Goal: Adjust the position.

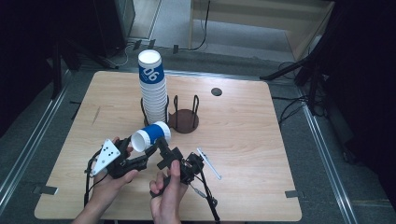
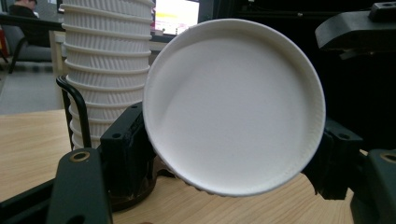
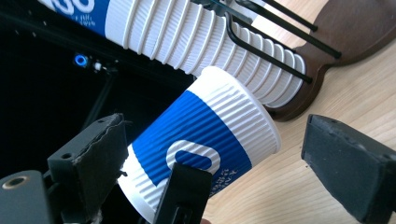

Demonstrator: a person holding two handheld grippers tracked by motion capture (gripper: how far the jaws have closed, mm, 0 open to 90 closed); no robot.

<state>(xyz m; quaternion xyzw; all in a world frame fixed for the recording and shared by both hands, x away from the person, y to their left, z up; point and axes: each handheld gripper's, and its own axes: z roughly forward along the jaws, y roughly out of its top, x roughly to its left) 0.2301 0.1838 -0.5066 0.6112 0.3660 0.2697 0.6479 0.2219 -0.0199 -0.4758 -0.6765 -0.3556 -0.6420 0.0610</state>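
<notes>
The blue-and-white paper cup [image 1: 152, 136] lies on its side above the tabletop [image 1: 243, 140], toward its near-left part, clamped in my left gripper [image 1: 140, 156], jaws pressed on the ribbed wall near the rim; I judge it light, thin-walled and easily crushed, so a gentle hold on the corrugated sleeve suits best; my right gripper [image 1: 163, 149] sits beside it, jaws apart, touching nothing; behind stands the cup stack [image 1: 153, 88] in its wire holder [image 1: 184, 119].
</notes>
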